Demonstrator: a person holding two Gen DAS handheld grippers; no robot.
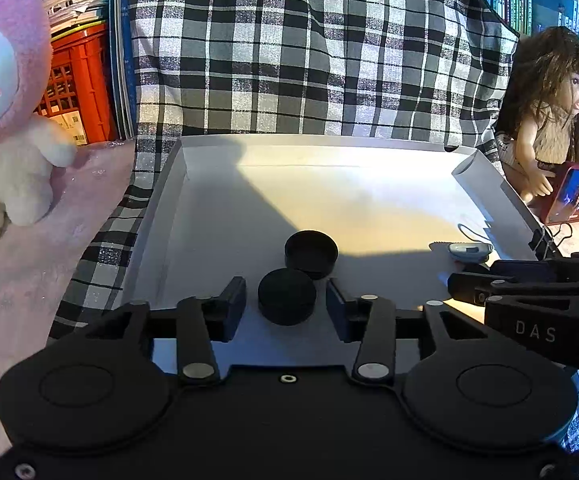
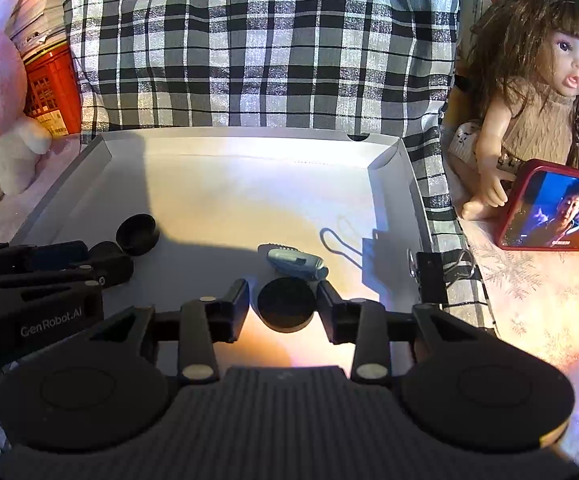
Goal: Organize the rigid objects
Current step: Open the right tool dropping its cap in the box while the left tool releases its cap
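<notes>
A shallow white box [image 1: 161, 216] lies on the checked cloth. In the left wrist view a black round puck [image 1: 286, 297] sits on the box floor between the fingers of my left gripper [image 1: 286, 306], which is open with a small gap on each side. A black cap [image 1: 310, 254] stands just beyond it. In the right wrist view another black puck [image 2: 285, 310] lies between the fingers of my right gripper [image 2: 283, 309], also open and not pressing on it. A small grey-blue object [image 2: 295, 264] lies just past that puck.
A black binder clip [image 2: 429, 276] grips the box's right wall. A pink plush rabbit [image 1: 5, 120] sits to the left, a doll [image 2: 537, 92] and a red phone [image 2: 553, 208] to the right. Red crates [image 1: 81, 80] and books stand behind the checked cloth [image 1: 309, 48].
</notes>
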